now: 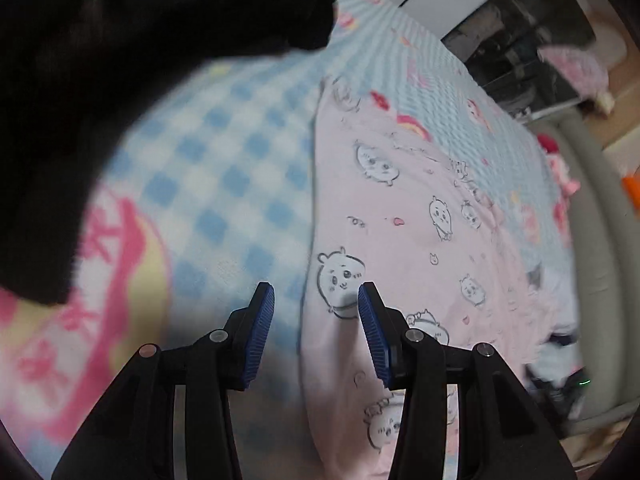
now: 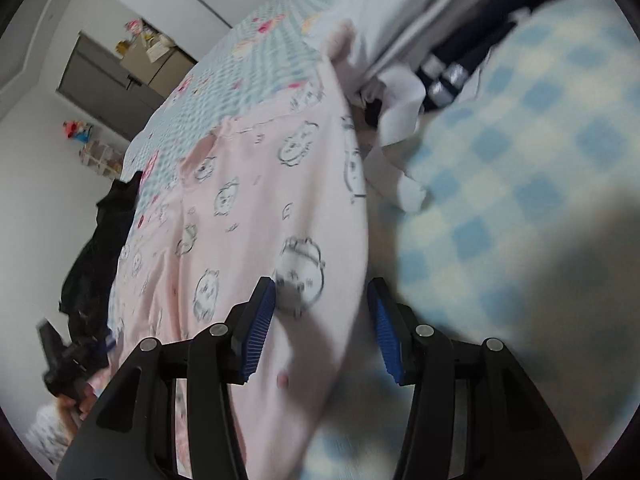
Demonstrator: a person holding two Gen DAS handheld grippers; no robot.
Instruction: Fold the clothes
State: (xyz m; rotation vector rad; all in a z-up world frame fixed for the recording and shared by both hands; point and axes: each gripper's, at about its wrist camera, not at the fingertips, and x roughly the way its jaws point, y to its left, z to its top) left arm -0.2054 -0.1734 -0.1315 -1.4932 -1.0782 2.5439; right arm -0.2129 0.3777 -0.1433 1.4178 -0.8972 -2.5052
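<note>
While both fingers pairs stand spread, pink garment [image 1: 400, 216] edge lies between left gripper [image 1: 316, 308], right gripper [image 2: 322, 304].

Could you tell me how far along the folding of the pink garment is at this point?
Done: the pink garment lies spread fairly flat on the checkered blanket; no finished fold is visible. In hand: nothing. The left gripper and right gripper are both open, poised over the garment's near edge. Left: gripping, folding, and the heaped white and dark clothes beyond.
</note>
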